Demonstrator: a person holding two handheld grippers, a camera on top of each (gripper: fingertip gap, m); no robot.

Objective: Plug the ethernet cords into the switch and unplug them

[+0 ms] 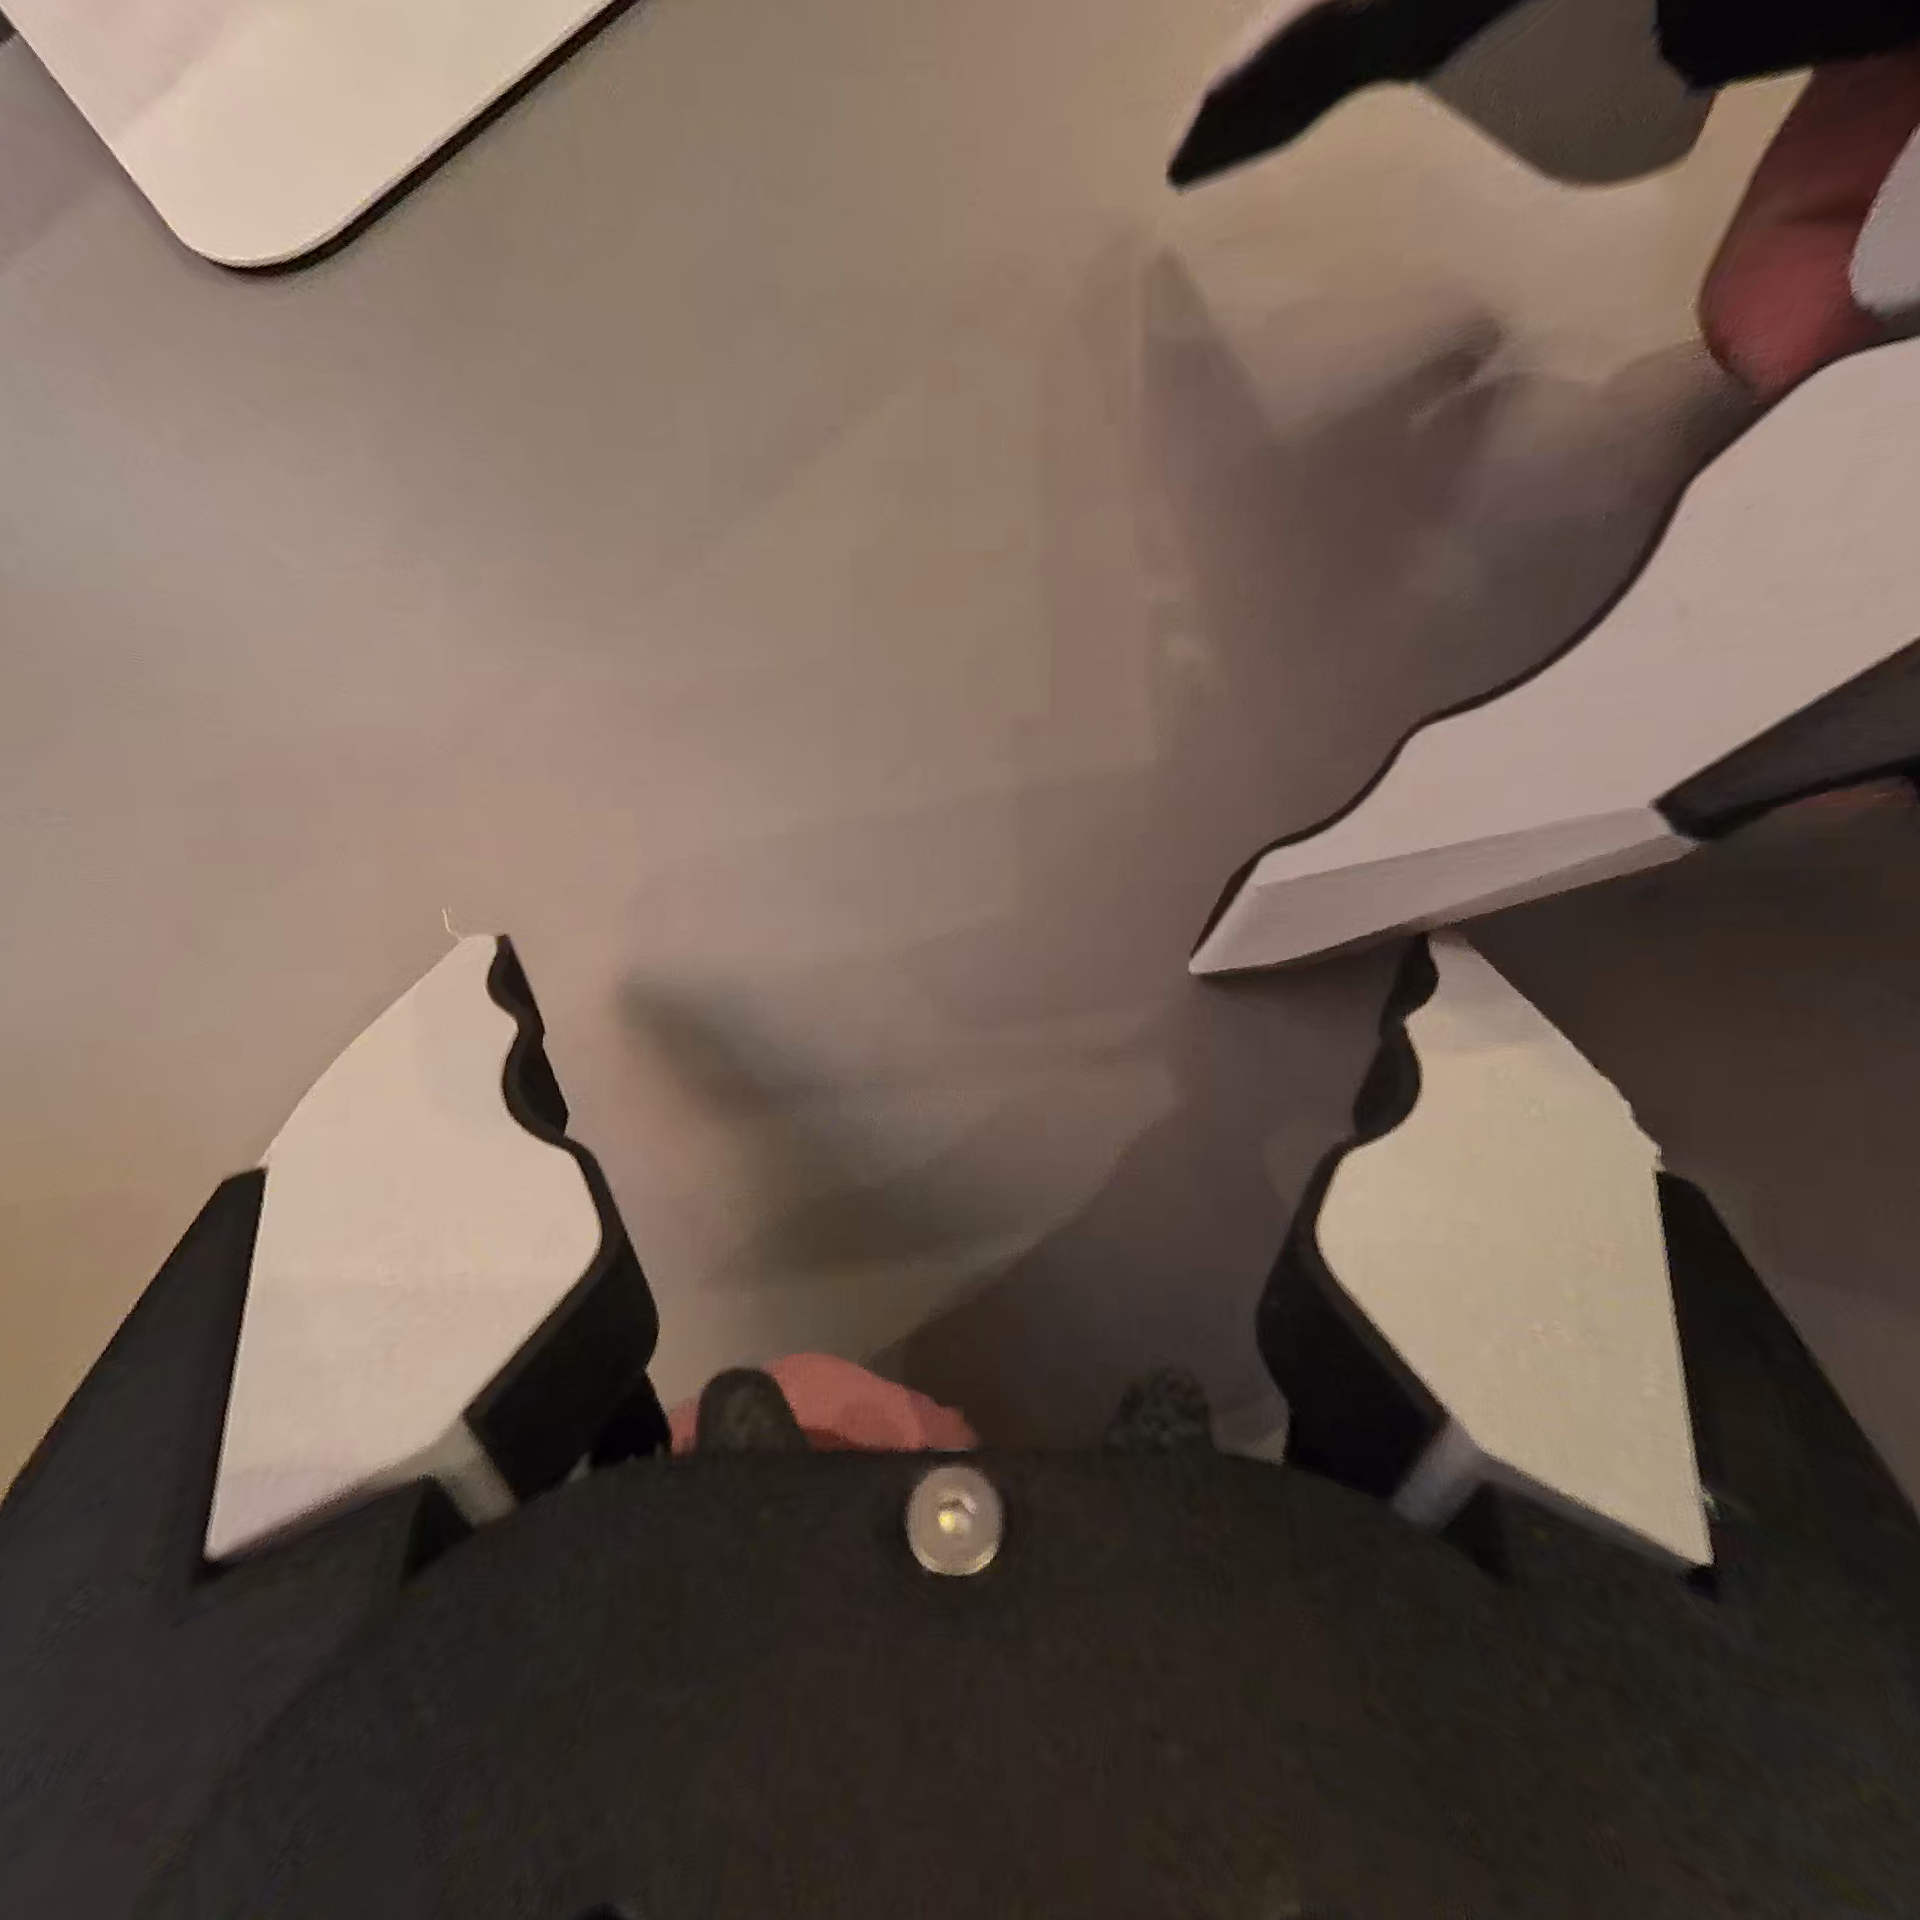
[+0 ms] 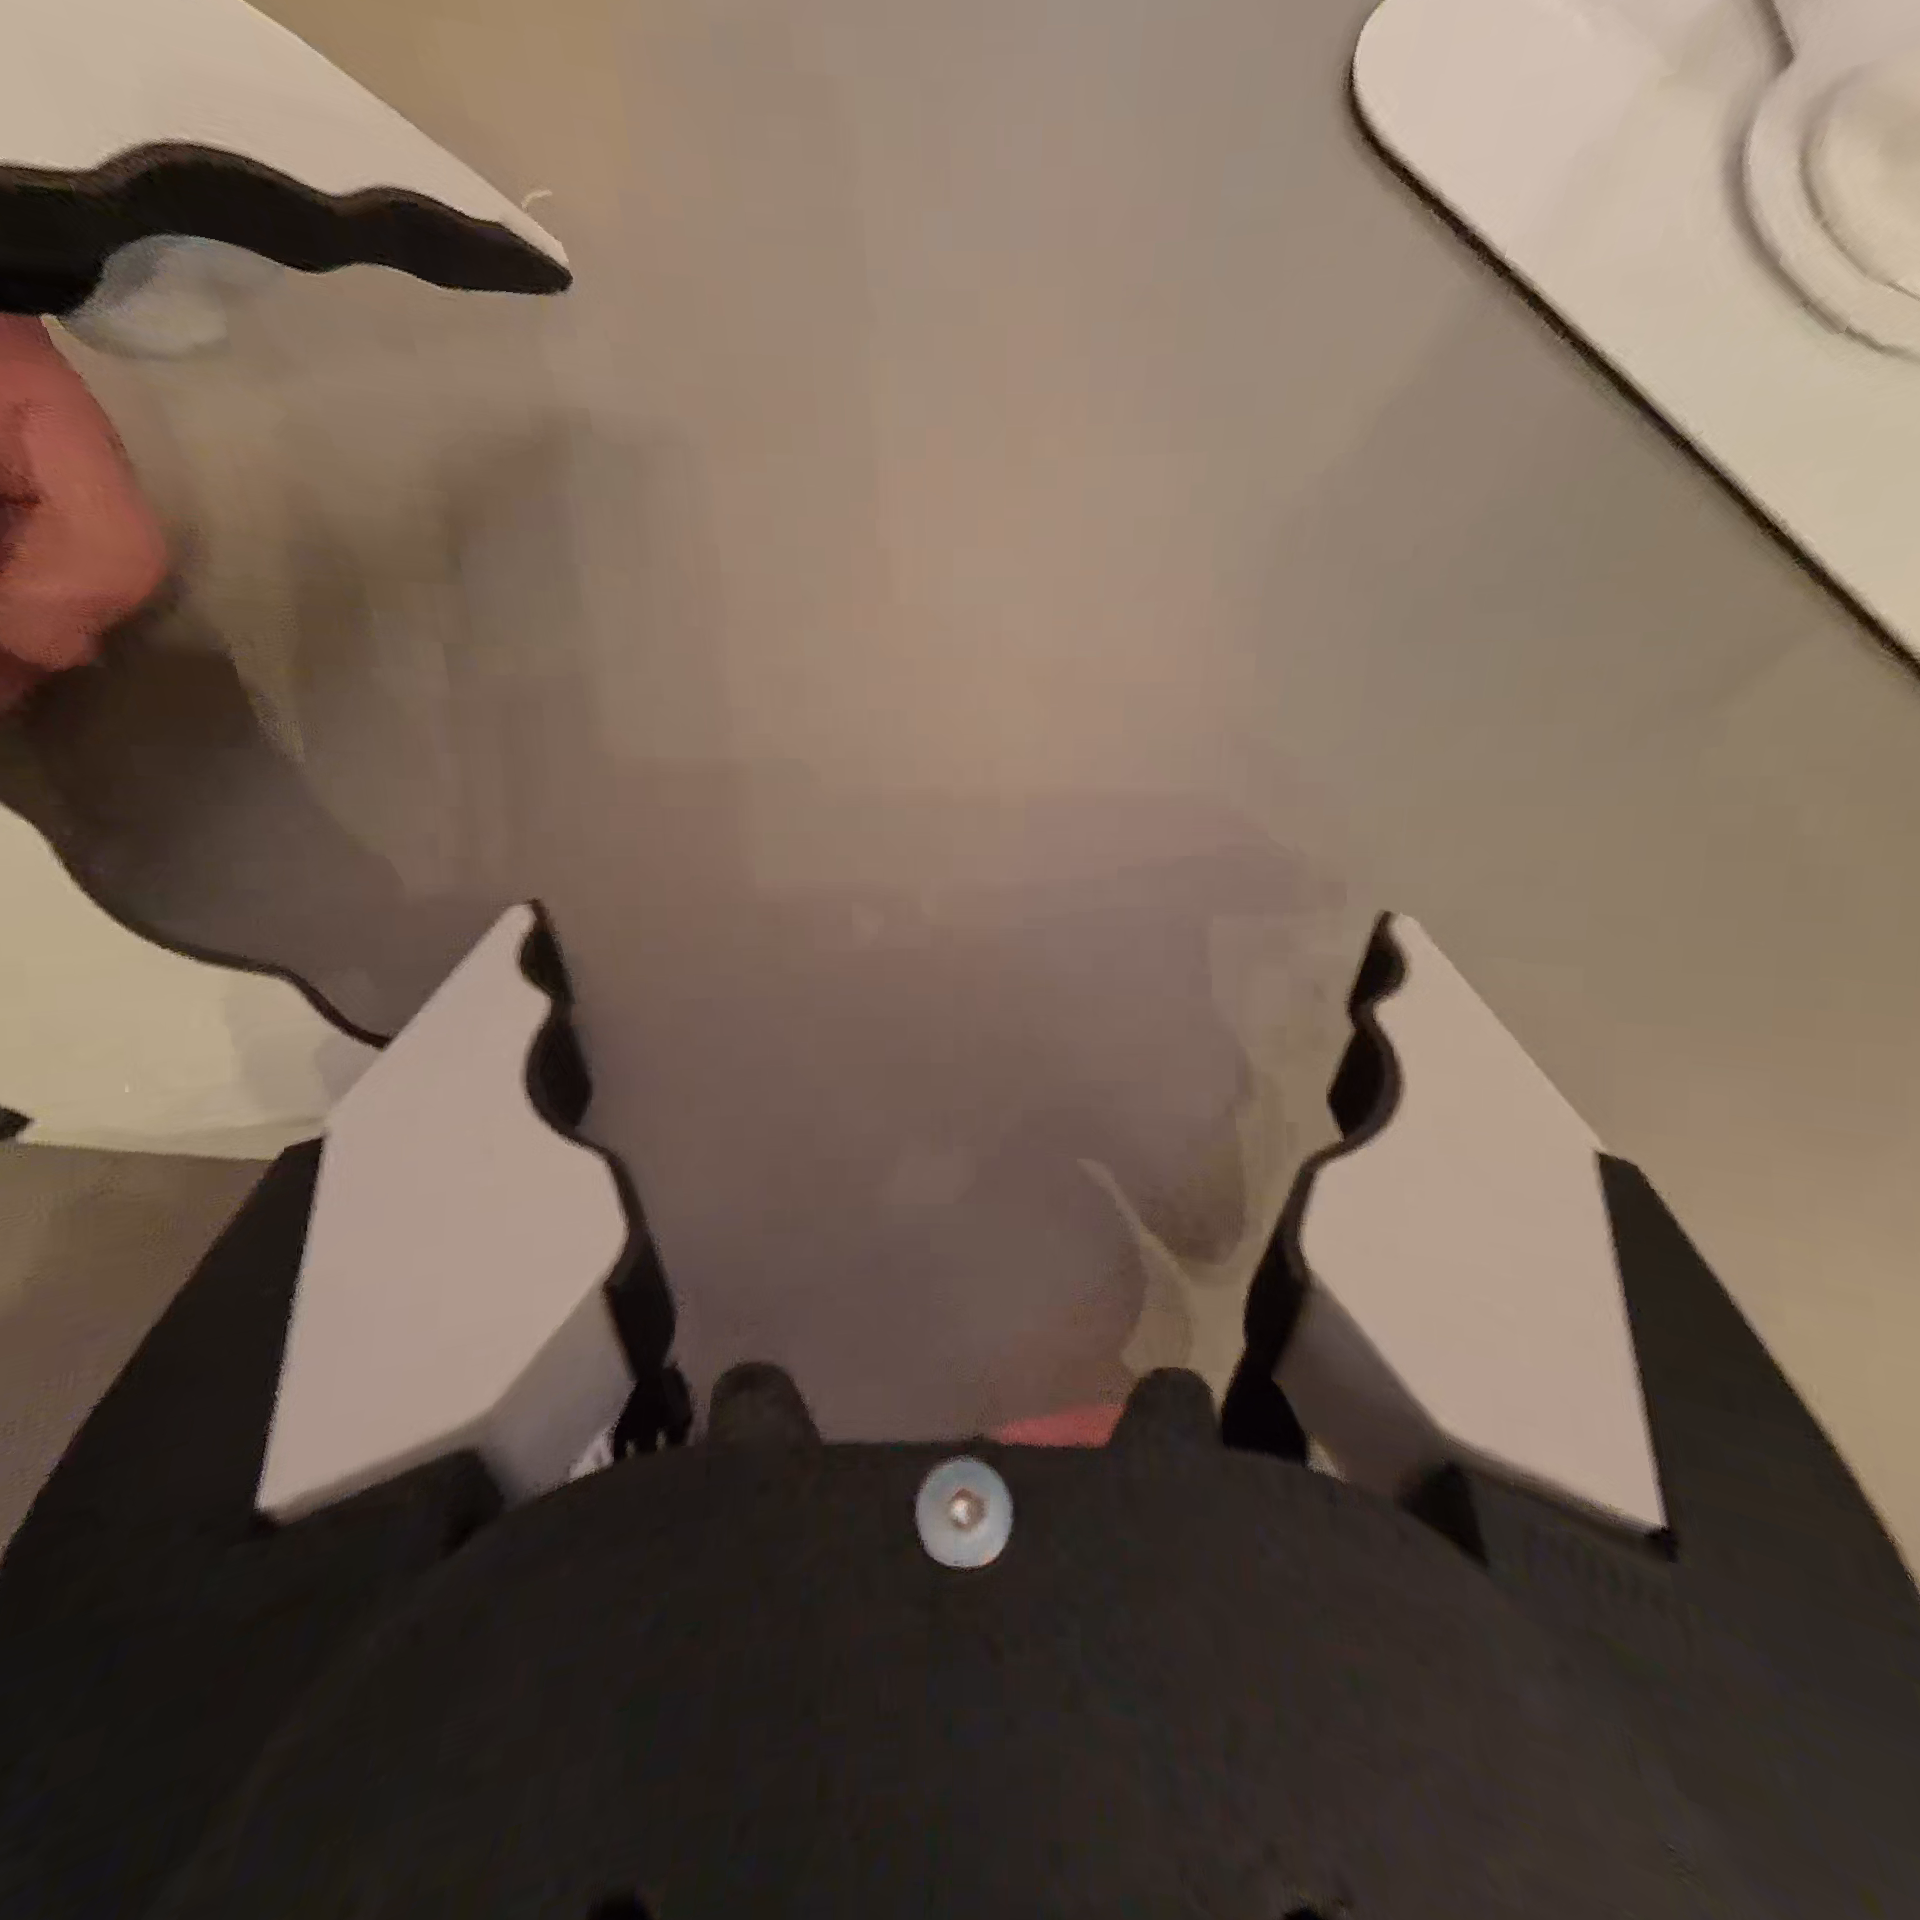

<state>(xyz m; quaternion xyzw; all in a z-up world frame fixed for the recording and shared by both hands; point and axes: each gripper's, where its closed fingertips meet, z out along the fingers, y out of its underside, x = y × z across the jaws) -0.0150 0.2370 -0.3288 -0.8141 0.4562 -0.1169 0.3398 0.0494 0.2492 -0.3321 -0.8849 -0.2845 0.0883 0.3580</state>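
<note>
No ethernet cord and no switch are seen in either view, so their place cannot be told. Two grippers are shown, each with two white fingers edged in black: the left gripper (image 1: 961, 951) and the right gripper (image 2: 961, 925) are both spread wide, with nothing held between them. One grey table (image 1: 727, 520) lies below, and one white rounded mat (image 2: 1621, 260) rests on it.

The surface (image 1: 727, 571) looks smooth and matt grey. Each gripper — left gripper (image 1: 966, 940), right gripper (image 2: 961, 914) — shows rough, grainy black plastic, smooth white finger faces, one shiny metal screw (image 1: 954, 1522).
</note>
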